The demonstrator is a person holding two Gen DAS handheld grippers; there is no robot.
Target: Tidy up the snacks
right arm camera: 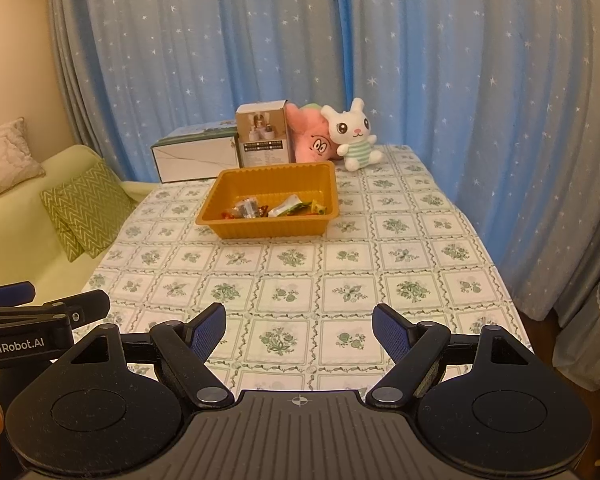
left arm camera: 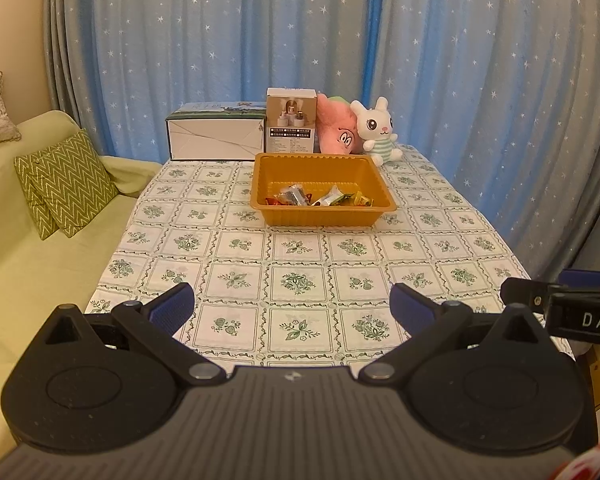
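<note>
An orange plastic tray [left arm camera: 320, 216] [right arm camera: 268, 230] stands on the far half of the table. Several wrapped snacks [left arm camera: 320, 198] [right arm camera: 278, 209] lie along its near inside wall. My left gripper [left arm camera: 292, 304] hovers open over the table's near edge, nothing between its blue pads. Well short of the tray, my right gripper [right arm camera: 299, 326] is open too and holds nothing. Each gripper shows at the edge of the other's view: the right gripper [left arm camera: 560, 304], the left gripper [right arm camera: 40, 312].
Behind the tray stand a white carton [left arm camera: 216, 138], a small product box [left arm camera: 291, 122], a pink plush [left arm camera: 338, 126] and a white bunny plush [left arm camera: 380, 130]. A green sofa with cushions [left arm camera: 66, 184] lies left. Blue starred curtains [left arm camera: 340, 40] hang behind.
</note>
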